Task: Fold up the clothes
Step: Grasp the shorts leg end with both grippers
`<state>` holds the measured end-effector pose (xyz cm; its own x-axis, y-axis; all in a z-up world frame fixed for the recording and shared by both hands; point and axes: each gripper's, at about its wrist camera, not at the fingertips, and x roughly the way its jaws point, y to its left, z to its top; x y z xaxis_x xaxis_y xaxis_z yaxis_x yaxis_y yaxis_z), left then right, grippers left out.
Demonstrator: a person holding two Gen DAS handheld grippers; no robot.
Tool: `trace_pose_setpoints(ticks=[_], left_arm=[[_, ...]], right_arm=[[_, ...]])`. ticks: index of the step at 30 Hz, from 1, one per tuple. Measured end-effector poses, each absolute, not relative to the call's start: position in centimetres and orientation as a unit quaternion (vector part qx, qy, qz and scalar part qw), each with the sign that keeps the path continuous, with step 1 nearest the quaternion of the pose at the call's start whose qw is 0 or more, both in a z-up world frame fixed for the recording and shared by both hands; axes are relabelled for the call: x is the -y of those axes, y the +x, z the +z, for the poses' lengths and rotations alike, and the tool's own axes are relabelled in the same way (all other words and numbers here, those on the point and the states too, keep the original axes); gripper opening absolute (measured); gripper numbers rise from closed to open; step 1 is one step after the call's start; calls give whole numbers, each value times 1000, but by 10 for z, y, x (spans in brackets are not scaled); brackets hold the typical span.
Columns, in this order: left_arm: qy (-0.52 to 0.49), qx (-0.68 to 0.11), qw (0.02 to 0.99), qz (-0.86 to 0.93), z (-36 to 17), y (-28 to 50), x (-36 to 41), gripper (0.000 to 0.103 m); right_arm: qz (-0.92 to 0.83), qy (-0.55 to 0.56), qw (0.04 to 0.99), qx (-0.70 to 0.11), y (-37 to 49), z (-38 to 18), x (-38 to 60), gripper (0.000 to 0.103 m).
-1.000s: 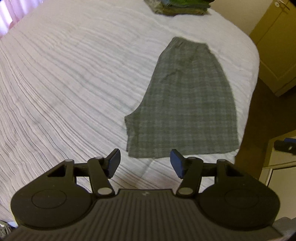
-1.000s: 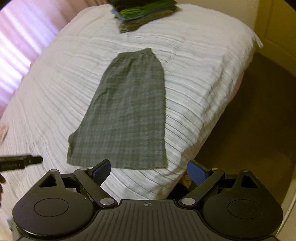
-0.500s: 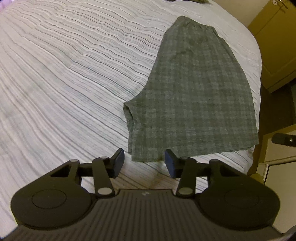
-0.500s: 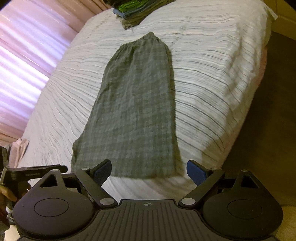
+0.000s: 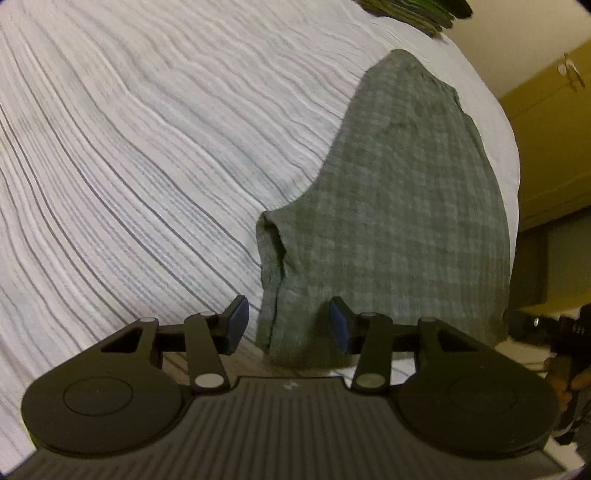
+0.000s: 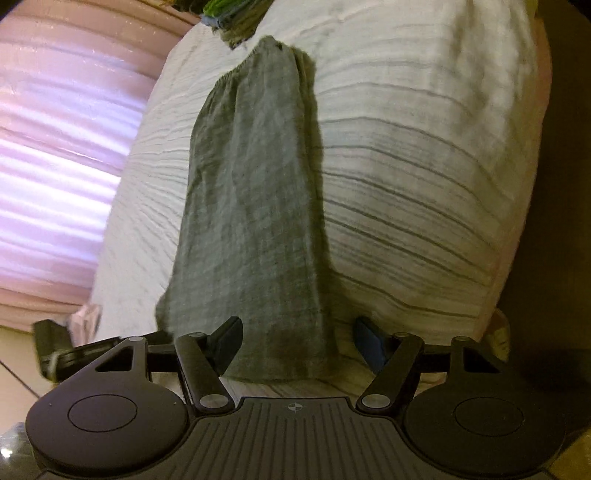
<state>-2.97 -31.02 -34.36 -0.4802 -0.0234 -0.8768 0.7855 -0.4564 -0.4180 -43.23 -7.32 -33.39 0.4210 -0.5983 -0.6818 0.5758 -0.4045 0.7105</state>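
The left tool [image 5: 288, 325] is spread wide at the near hem of the grey checked shorts [image 5: 399, 206], its blue pads either side of the hem's left corner, nothing pinched. The right tool [image 6: 297, 345] is likewise spread, straddling the hem's right corner. The shorts lie flat on the bed [image 5: 147, 147], folded lengthwise, waistband at the far end. Only the left view shows the gaping leg opening [image 5: 273, 236] and a yellow cupboard door [image 5: 546, 129] beyond the bed; only the right view shows the pink curtain [image 6: 55, 147] (bright with daylight). Both catch a stack of folded clothes [image 6: 225, 18] at the far end. The bedcover is white, ribbed with thin dark stripes.
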Motion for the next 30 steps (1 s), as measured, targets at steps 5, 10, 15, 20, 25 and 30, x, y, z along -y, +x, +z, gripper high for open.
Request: trace_pose_setpoints(ticks=[5,10,15,20,25,30], left_arm=[[393,-492,255,-733,-353,-16,317,41],[363,-551,229,-716,-367,-1,331,38],[359,-570,200,-712,-367,9,335,33],[363,-574,195,-707,-375,9,333,30],[351,-585,191,-706,-382,7,337,7],[328,-591,186,-713,-375,17,331,4]], right_arm=[[-509,659,552,49,-450,-345,72,60],[-485,675,550,85,-461,-358,73,49],[-462,669,576,91,-461,-347,69,44],[-458,675,571,91,-455,-354,78,44],[-455,686,558,100,-455,-361,82,9],[-457,686,557,98,-455,-350,75,3]])
